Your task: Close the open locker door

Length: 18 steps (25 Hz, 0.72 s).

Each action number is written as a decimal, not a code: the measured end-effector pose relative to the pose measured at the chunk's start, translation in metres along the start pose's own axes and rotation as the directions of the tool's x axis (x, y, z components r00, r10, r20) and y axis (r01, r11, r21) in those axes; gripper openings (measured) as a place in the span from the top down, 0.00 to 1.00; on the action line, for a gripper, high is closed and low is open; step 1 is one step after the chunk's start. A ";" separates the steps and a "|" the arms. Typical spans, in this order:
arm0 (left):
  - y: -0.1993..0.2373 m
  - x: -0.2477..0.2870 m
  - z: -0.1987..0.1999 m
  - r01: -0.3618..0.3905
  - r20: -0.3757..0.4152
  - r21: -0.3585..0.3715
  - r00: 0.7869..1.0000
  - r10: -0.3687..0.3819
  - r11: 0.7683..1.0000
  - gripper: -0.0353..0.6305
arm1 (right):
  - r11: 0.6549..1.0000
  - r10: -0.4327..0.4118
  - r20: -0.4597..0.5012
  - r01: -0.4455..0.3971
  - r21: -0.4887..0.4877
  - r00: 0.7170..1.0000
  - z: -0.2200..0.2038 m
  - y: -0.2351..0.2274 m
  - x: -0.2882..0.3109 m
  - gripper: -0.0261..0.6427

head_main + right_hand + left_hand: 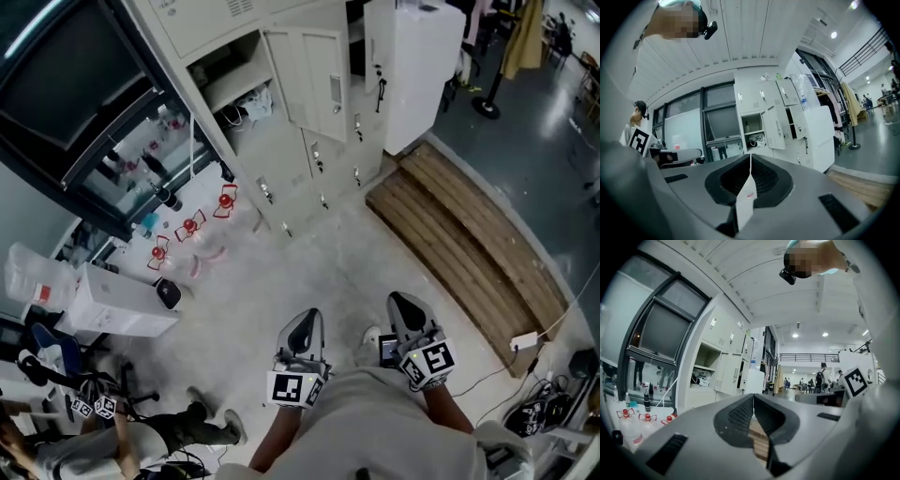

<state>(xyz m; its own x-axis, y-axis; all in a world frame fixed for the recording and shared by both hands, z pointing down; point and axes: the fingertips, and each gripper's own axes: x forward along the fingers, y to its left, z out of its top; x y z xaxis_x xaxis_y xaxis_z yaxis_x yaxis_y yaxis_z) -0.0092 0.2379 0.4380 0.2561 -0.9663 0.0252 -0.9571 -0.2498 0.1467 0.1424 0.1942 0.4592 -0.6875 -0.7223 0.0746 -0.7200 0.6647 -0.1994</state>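
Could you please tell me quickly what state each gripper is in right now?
Left gripper: closed, holding nothing.
Right gripper: closed, holding nothing.

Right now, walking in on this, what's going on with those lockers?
A person stands back from the lockers, holding a gripper in each hand. The left hand-held gripper and the right hand-held gripper are both shut, empty and held low near the body. A locker door hangs open, and neither gripper touches it.

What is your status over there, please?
Left tongs and right tongs shut, empty. Locker door open, untouched, well ahead. Bottles on floor left of lockers.
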 end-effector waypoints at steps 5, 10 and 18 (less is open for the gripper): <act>-0.005 0.042 0.001 -0.036 0.006 -0.003 0.999 0.036 0.999 0.93 | 0.999 0.050 0.002 -0.050 -0.005 0.999 0.010 -0.035 0.023 0.92; -0.011 0.073 -0.001 -0.079 0.014 -0.010 0.997 0.079 0.997 0.93 | 0.996 0.084 -0.013 -0.084 -0.023 0.996 0.015 -0.072 0.037 0.92; -0.009 0.105 0.000 -0.107 0.019 -0.010 0.994 0.107 0.994 0.93 | 0.995 0.094 -0.020 -0.094 -0.015 0.995 0.018 -0.103 0.057 0.92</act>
<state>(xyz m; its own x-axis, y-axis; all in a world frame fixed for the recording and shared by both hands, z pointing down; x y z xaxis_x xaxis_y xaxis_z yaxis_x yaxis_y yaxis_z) 0.0267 0.1393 0.4395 0.1495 -0.9885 0.0222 -0.9776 -0.1444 0.1532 0.1796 0.0812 0.4661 -0.7538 -0.6528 0.0747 -0.6533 0.7326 -0.1909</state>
